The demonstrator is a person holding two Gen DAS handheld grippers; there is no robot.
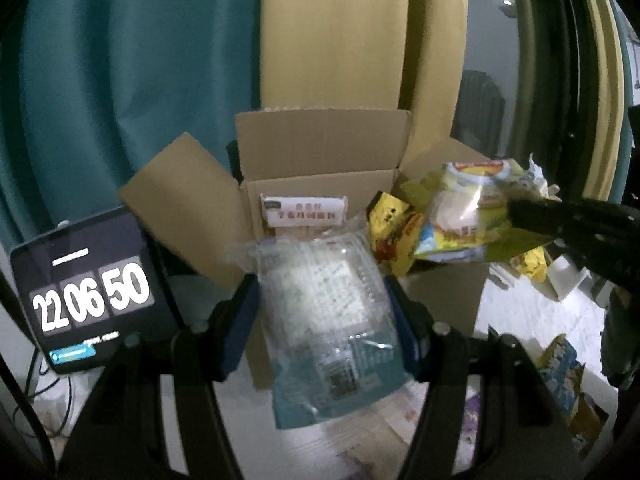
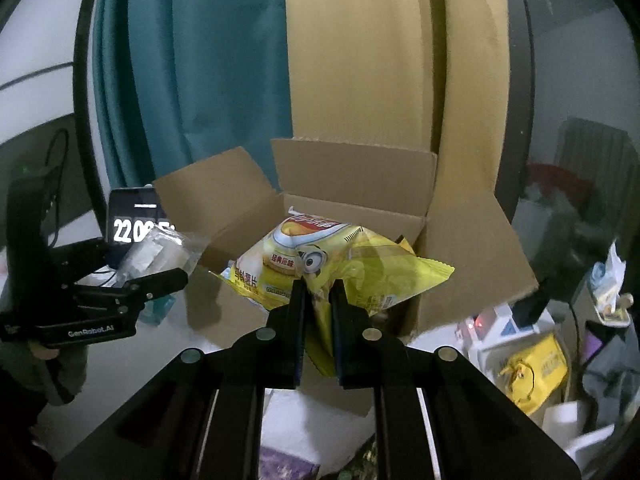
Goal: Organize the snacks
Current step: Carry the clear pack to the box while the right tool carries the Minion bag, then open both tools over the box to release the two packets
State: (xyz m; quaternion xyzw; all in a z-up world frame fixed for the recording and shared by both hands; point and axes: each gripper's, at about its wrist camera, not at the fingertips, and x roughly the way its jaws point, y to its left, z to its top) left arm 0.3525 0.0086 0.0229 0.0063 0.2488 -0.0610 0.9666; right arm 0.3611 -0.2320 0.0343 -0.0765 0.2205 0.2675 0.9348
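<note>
Left gripper (image 1: pixel 322 320): half-open, clamping clear snack pack (image 1: pixel 328 312). Right gripper (image 2: pixel 319 300): nearly closed, pinching yellow chip bag (image 2: pixel 340 264); open cardboard box (image 2: pixel 472 248) just ahead.

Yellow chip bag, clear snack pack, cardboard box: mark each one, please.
yellow chip bag (image 2: pixel 320 256): right wrist view, printed front above the fingers.
clear snack pack (image 1: pixel 324 304): left wrist view, middle of the clear wrapper between the fingers.
cardboard box (image 1: pixel 320 140): left wrist view, raised back flap.

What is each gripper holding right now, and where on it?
Left gripper: clear snack pack, gripped across its sides. Right gripper: yellow chip bag, pinched at its lower edge.
</note>
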